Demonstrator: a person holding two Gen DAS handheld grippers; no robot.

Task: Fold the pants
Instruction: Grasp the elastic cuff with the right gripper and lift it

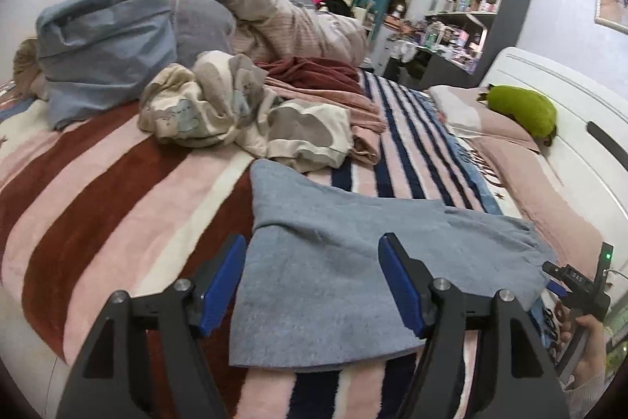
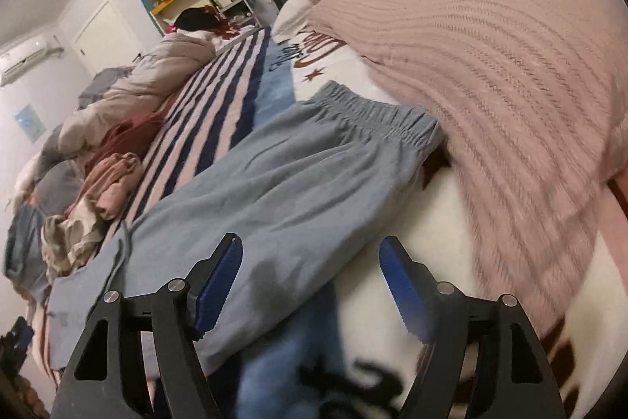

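Pants: grey-blue sweatpants lie flat on the striped fleece blanket of the bed, the elastic waistband toward the pink ribbed pillow, the leg end toward the clothes pile.
Fold state: they look already doubled leg on leg; the fold across their length seems not yet made.
Left gripper: jaws spread wide, holding nothing, hovering over the leg end, one blue pad beside the cloth's edge.
Right gripper: jaws spread wide and empty, low over the near edge of the seat area, its left pad above the cloth.
Handling: soft, light, limp knit that will sag and drape from any pinch; the fleece beneath probably drags at it, so lifting should serve better than sliding.
Where to hold: judged best at the two corners of one end, both layers pinched together; the gathered waistband is thicker and should give the firmer grip.
Risk: catching only the top layer, or blanket pile along with it.
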